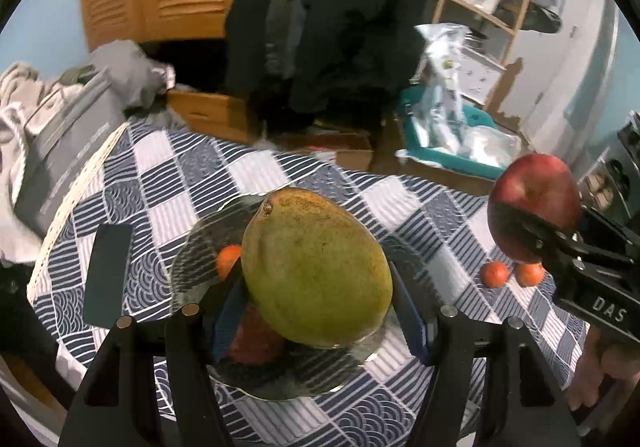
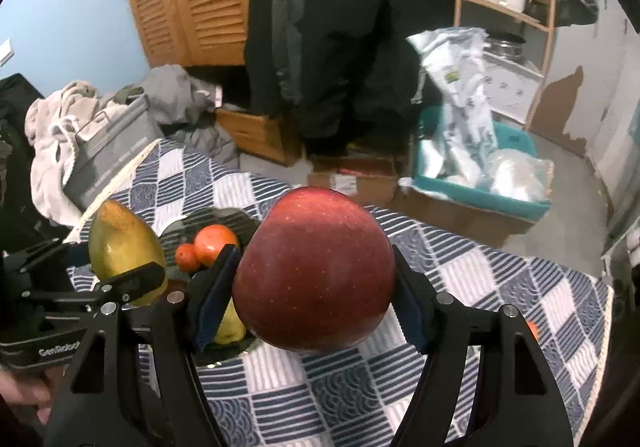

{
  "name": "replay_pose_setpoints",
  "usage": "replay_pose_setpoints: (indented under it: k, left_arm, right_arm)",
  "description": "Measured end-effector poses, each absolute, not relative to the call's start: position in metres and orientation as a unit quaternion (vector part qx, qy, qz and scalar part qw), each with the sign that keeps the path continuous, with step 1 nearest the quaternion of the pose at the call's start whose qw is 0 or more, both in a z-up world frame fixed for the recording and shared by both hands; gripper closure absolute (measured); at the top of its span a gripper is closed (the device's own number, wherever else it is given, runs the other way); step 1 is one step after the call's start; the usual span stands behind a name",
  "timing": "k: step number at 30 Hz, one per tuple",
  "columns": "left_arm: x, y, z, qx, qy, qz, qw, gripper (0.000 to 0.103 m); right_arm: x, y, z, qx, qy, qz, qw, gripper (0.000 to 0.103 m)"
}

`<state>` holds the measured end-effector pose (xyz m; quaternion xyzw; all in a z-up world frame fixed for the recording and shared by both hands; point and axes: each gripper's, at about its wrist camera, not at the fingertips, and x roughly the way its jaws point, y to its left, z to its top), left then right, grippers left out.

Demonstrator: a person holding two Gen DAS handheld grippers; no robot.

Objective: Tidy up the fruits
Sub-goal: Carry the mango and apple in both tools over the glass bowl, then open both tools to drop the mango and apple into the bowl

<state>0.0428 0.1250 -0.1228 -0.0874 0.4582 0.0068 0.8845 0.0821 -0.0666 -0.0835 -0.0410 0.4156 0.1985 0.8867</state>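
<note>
Between the pads of the left tongs [image 1: 316,311] sits a large green-yellow mango [image 1: 316,267], gripped and held over the clear glass plate [image 1: 192,259] on the bench [image 1: 160,183] with its blue-and-white checked cloth. Beneath and just beyond those tongs the plate already carries a small orange tangerine [image 1: 228,259], a second small orange fruit [image 2: 186,257] and a yellow fruit [image 2: 230,327]. The right tongs [image 2: 316,295] are clamped on a round dark red apple [image 2: 314,271], off the plate's edge. Two more small orange tangerines [image 1: 512,274] lie loose on the cloth below the right tongs. By my reckoning the sorting is about midway: mango and apple await placing, then the two loose ones.
</note>
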Motion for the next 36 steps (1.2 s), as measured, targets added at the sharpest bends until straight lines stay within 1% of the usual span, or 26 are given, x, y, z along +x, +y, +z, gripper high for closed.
replay_pose_setpoints:
  k: [8,18,27,36]
  left_arm:
    - [0.048,0.158,-0.150,-0.112,0.482,0.044,0.868,0.034]
    - [0.058,0.172,-0.184,-0.123,0.509,0.061,0.849,0.034]
    - [0.059,0.178,-0.201,-0.128,0.527,0.064,0.838,0.033]
    - [0.063,0.177,-0.206,-0.127,0.536,0.064,0.832,0.034]
  right_arm:
    - [0.098,-0.035,-0.110,-0.036,0.442,0.222,0.868,0.031]
    - [0.120,-0.009,-0.157,-0.023,0.492,0.231,0.839,0.031]
    - [0.125,0.004,-0.191,-0.017,0.532,0.237,0.813,0.031]
    - [0.131,0.005,-0.208,0.005,0.560,0.240,0.793,0.030]
